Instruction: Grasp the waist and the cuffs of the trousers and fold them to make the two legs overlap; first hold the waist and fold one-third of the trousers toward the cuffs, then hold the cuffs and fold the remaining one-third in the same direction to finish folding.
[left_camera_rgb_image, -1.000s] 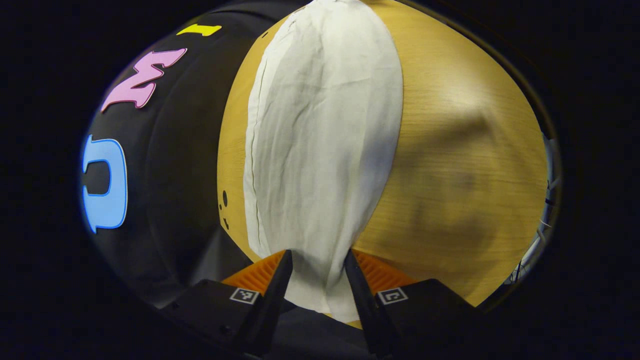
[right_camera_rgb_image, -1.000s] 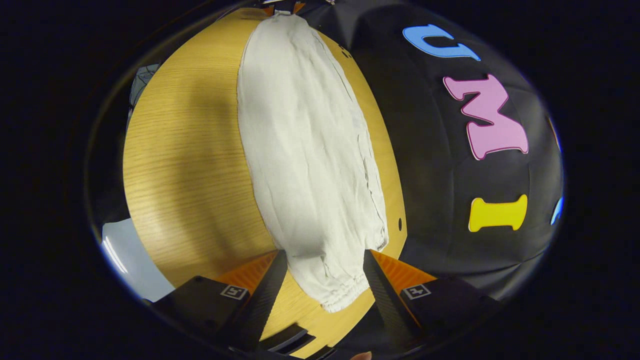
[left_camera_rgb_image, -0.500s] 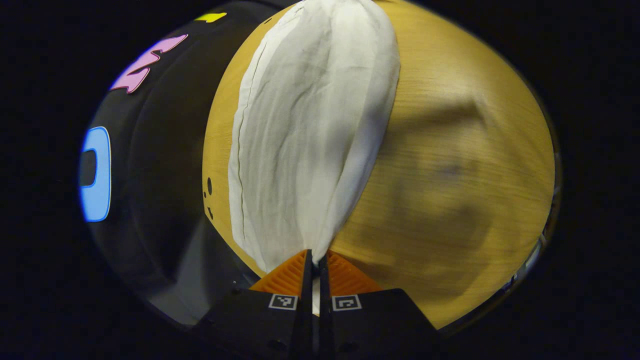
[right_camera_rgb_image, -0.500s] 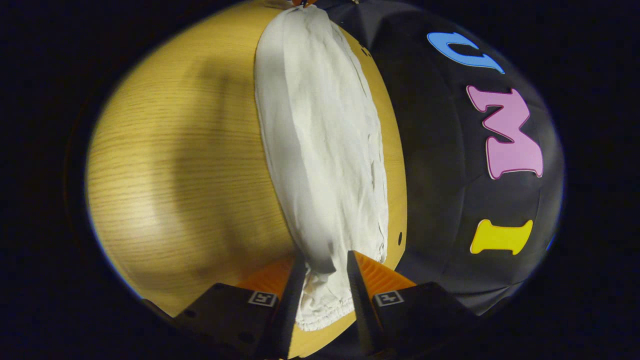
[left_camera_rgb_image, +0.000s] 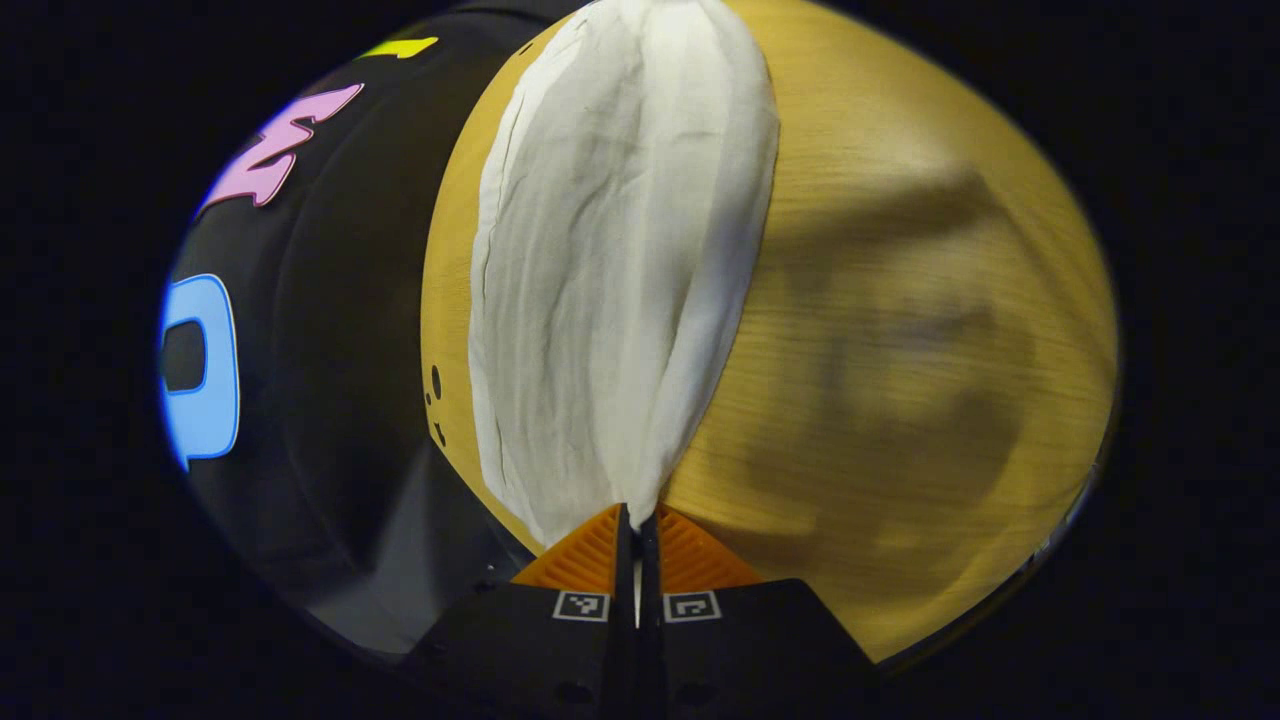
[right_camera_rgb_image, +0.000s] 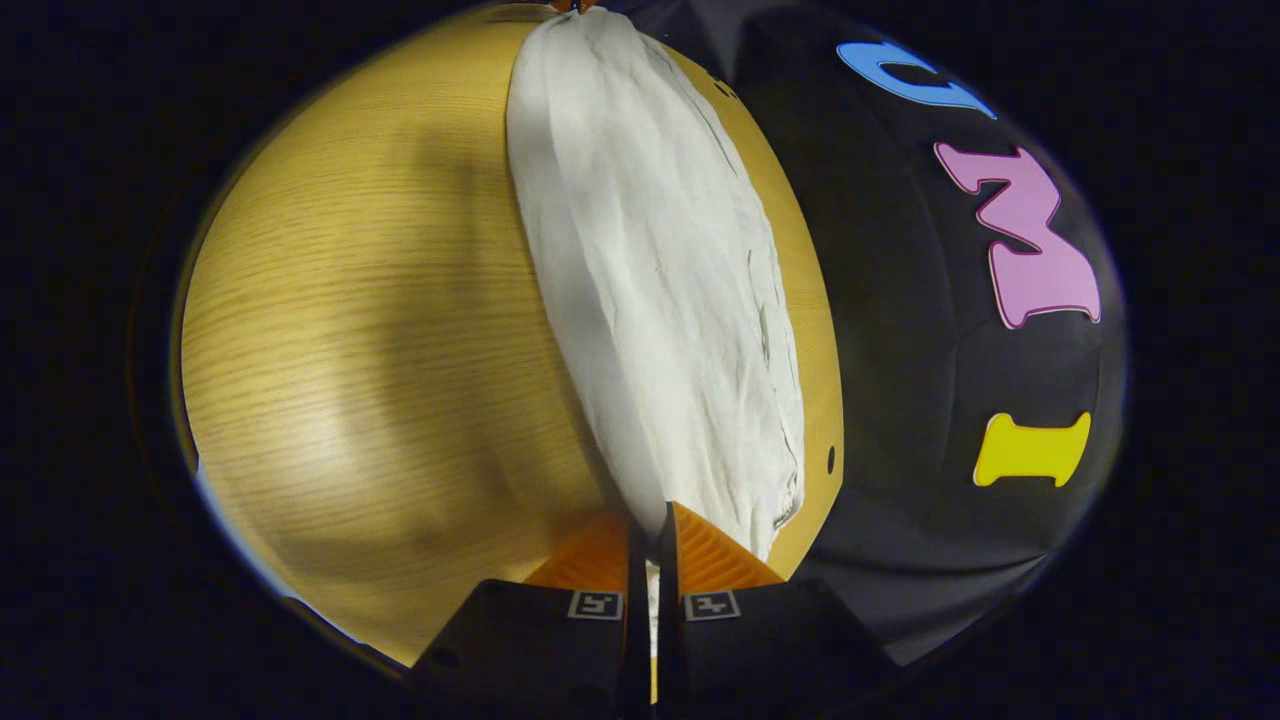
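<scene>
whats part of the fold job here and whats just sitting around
Part of the job:
- white trousers, lying lengthwise on the table
- left gripper, shut on one end of them
- right gripper, shut on the other end

Just there:
- wooden table
- black cloth wall

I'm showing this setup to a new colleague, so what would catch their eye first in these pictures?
The long pale trousers stretched down the middle of the wooden table. Next, the left gripper and right gripper, each clamped shut on an end of the cloth at the bottom of its own view.
</scene>
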